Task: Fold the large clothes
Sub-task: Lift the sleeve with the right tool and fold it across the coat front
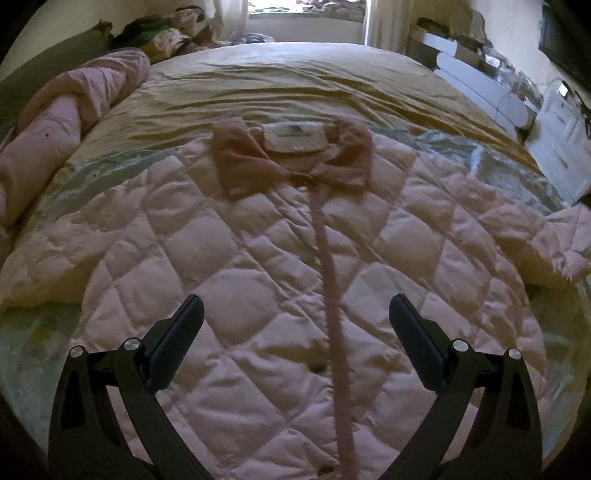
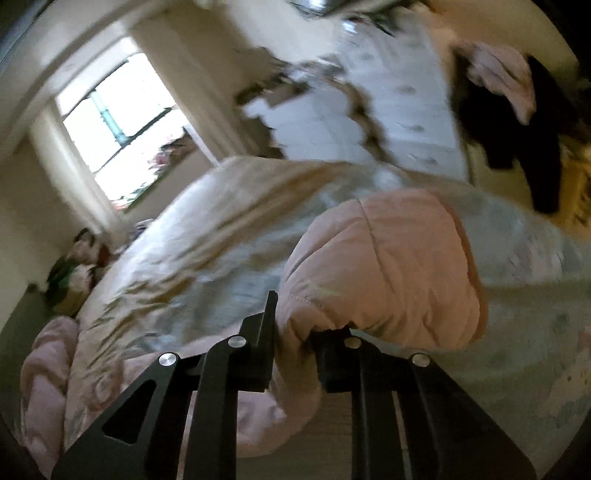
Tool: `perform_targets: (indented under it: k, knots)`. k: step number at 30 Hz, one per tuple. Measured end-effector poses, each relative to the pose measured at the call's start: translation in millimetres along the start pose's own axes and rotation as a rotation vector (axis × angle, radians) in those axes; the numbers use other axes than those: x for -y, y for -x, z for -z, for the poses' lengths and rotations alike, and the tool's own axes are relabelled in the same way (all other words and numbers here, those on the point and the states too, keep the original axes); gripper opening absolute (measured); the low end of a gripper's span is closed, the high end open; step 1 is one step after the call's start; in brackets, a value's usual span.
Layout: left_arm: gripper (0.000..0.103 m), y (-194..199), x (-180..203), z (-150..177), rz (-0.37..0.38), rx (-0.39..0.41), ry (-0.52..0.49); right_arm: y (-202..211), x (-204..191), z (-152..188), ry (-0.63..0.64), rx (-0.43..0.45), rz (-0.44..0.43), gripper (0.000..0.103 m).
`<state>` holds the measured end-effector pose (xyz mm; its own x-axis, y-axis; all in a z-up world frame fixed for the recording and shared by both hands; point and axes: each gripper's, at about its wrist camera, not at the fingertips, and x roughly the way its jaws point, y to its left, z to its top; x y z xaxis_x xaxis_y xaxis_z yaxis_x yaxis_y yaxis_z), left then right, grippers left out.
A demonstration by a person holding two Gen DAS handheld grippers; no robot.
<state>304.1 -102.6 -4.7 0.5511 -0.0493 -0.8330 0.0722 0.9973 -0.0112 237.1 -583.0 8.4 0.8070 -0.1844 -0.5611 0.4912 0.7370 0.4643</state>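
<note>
A pale pink quilted jacket (image 1: 258, 266) lies flat, front up, on the bed, collar (image 1: 291, 162) at the far end, a pink placket down its middle. Its sleeves spread to both sides. My left gripper (image 1: 295, 314) is open and empty, hovering above the jacket's lower front. In the right wrist view my right gripper (image 2: 295, 325) is shut on a bunched part of the jacket's sleeve (image 2: 384, 266), which bulges up over the fingers. The view is tilted and blurred.
The bed (image 1: 295, 85) has a wrinkled cream and pale green sheet. A rolled pink quilt (image 1: 55, 140) lies along the left edge. Clothes (image 1: 166, 33) are piled at the far left corner. White drawers (image 1: 554, 122) stand to the right. A window (image 2: 122, 118) is beyond the bed.
</note>
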Motion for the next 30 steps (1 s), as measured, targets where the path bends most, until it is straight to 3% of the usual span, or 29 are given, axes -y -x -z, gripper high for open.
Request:
perform_targets:
  k: [7,16,30]
  knots:
    - [0.094,21,-28,-21,-0.031,0.056,0.018,37,-112,-7,0.251,0.092,-0.130,0.016]
    - [0.094,43,-71,-31,-0.083,0.119,0.076,55,-225,5,0.407,0.095,-0.282,0.015]
    - [0.094,58,-121,-18,-0.119,0.173,0.126,57,-339,67,0.554,0.026,-0.400,0.015]
